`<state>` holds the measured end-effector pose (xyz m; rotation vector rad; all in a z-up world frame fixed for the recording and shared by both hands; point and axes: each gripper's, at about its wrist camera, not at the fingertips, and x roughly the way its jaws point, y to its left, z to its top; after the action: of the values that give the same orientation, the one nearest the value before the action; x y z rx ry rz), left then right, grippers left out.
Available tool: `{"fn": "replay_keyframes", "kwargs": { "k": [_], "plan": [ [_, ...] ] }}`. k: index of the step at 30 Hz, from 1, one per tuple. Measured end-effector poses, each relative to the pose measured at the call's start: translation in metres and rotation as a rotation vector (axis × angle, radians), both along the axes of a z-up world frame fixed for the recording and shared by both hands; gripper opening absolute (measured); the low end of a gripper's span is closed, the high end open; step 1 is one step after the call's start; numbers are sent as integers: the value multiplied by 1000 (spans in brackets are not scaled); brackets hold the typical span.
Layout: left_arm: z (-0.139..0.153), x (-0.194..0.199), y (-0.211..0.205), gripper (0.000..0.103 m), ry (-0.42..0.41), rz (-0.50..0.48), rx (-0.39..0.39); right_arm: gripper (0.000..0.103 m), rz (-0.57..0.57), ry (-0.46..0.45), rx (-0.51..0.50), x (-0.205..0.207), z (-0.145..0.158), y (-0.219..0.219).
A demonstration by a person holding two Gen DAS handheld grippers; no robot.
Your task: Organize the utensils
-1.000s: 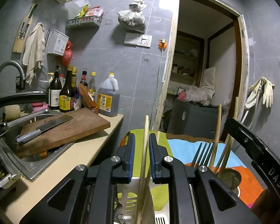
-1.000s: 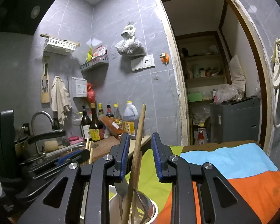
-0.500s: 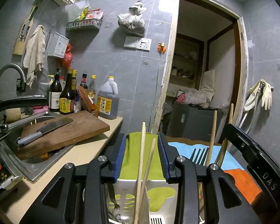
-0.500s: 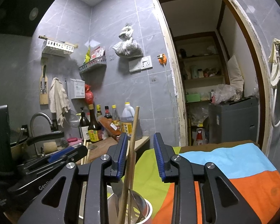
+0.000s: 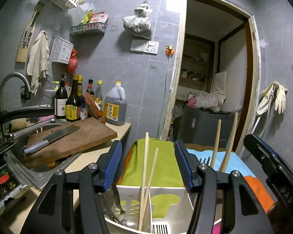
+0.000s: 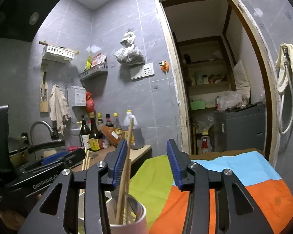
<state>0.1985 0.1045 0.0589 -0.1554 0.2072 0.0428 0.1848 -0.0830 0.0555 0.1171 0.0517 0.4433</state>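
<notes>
Fingers (image 5: 111, 163) wider, chopsticks (image 5: 146, 175) freed

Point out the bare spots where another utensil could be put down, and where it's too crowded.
Free: the green, blue and orange cloth right of the pink cup, and the counter strip between the cutting board and the white holder. Crowded: the sink, bridged by board and cleaver, and the bottles at the wall.

Pale wooden chopsticks (image 5: 144, 177) stand in a white slotted holder (image 5: 166, 200) before a cloth (image 6: 234, 177) blocked in lime green, sky blue and orange. Blue pads (image 5: 112, 165) line black grippers. Grey tiles (image 5: 115, 62) back a brown board (image 5: 74, 138) and yellow-capped dark bottles (image 5: 73, 99).
</notes>
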Motion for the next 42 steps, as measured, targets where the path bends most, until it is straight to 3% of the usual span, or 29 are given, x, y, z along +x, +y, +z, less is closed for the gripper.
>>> {"fn": "replay_keyframes", "kwargs": {
  "k": [6, 20, 29, 42],
  "plan": [
    [3, -11, -9, 63, 10, 3, 25, 50, -30, 12, 6, -10, 0, -16],
    [1, -40, -22, 93, 47, -12, 20, 85, -77, 63, -14, -39, 1, -58],
    [-4, -64, -34, 97, 55, -53, 27, 103, -124, 77, -30, -66, 1, -84],
    [-21, -95, -56, 100, 78, -114, 29, 103, -225, 148, -116, -97, -9, -106]
  ]
}}
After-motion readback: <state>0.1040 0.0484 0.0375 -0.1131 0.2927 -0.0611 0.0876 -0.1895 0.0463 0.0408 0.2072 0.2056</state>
